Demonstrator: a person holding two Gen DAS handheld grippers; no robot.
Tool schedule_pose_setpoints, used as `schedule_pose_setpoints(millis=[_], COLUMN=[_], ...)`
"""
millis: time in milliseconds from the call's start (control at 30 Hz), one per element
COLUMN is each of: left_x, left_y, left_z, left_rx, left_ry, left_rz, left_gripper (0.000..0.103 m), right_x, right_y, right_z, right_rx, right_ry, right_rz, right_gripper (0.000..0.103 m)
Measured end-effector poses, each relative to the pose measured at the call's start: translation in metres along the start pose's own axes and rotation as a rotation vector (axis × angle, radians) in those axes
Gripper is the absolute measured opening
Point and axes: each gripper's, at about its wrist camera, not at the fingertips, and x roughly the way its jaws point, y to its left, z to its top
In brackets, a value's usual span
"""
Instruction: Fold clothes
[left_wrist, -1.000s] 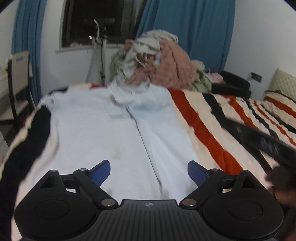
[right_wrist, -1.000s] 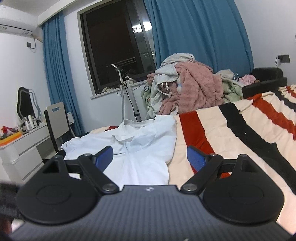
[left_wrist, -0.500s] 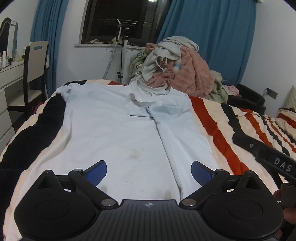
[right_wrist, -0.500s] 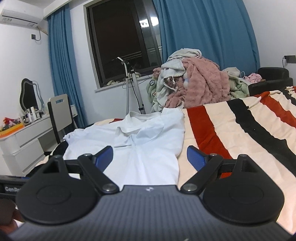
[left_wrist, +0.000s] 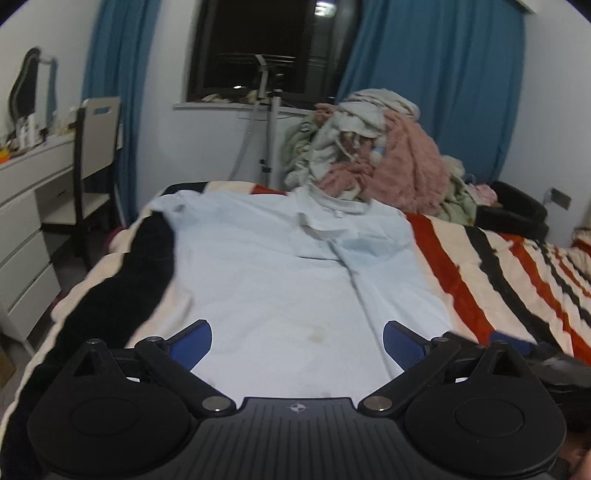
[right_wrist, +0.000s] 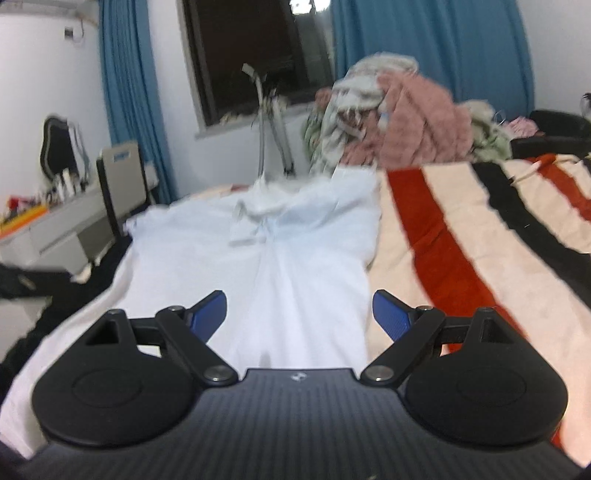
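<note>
A pale blue collared shirt (left_wrist: 280, 280) lies flat on the striped bed, collar at the far end, its right side folded in along a lengthwise crease. It also shows in the right wrist view (right_wrist: 288, 258). My left gripper (left_wrist: 297, 341) is open and empty, just above the shirt's near hem. My right gripper (right_wrist: 299, 314) is open and empty, low over the near right part of the shirt, close to its right edge.
The bed has a red, black and cream striped blanket (left_wrist: 491, 273). A pile of clothes (left_wrist: 376, 147) sits at the far end by the blue curtain. A white desk (left_wrist: 26, 206) and a chair (left_wrist: 92, 155) stand to the left. A garment steamer stand (left_wrist: 267, 110) is by the window.
Both grippers have moved forward and lower toward the shirt's near end. The right gripper has tilted down over the shirt's right part. Both stay open.
</note>
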Motion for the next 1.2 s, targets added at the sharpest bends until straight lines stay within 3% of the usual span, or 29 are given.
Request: schedule_pose_setpoints(millis=[67, 200, 367, 533, 633, 733, 767, 800, 867, 900, 967, 1067, 1200], left_x=[-0.003, -0.005, 0.013, 0.038, 0.052, 0.06, 0.062, 0.065, 0.069, 0.072, 0.069, 0.059, 0.037], left_y=[0.019, 0.055, 0.098, 0.137, 0.157, 0.166, 0.169, 0.171, 0.177, 0.18, 0.177, 0.169, 0.154], left_z=[0.007, 0.012, 0.01, 0.001, -0.003, -0.005, -0.005, -0.005, -0.006, -0.007, -0.005, -0.002, -0.001], left_rx=[-0.053, -0.128, -0.265, -0.374, -0.454, -0.495, -0.507, -0.52, -0.545, -0.558, -0.553, -0.534, -0.506], left_ry=[-0.002, -0.018, 0.021, 0.042, 0.038, 0.023, 0.018, 0.013, 0.003, -0.002, -0.023, -0.062, -0.106], left_rz=[0.001, 0.001, 0.027, 0.064, 0.128, 0.147, 0.153, 0.158, 0.169, 0.175, 0.161, 0.137, 0.101], left_gripper=[0.1, 0.103, 0.103, 0.102, 0.102, 0.1, 0.1, 0.099, 0.097, 0.096, 0.096, 0.096, 0.096], right_x=[0.02, 0.073, 0.17, 0.261, 0.305, 0.342, 0.351, 0.358, 0.367, 0.368, 0.363, 0.338, 0.292], right_y=[0.009, 0.058, 0.139, 0.221, 0.251, 0.277, 0.282, 0.285, 0.285, 0.281, 0.27, 0.254, 0.203], right_z=[0.003, 0.023, 0.059, 0.079, 0.083, 0.081, 0.081, 0.082, 0.086, 0.09, 0.1, 0.122, 0.159], right_rx=[-0.025, -0.154, -0.151, -0.182, -0.195, -0.276, -0.302, -0.311, -0.295, -0.27, -0.235, -0.263, -0.2], right_ry=[0.046, 0.078, 0.153, 0.168, 0.126, 0.115, 0.117, 0.122, 0.135, 0.145, 0.145, 0.052, -0.073], right_rz=[0.019, 0.075, 0.189, 0.285, 0.278, 0.243, 0.24, 0.237, 0.219, 0.199, 0.191, 0.181, 0.183], right_gripper=[0.078, 0.074, 0.073, 0.07, 0.071, 0.072, 0.064, 0.056, 0.012, 0.007, 0.006, 0.005, 0.005])
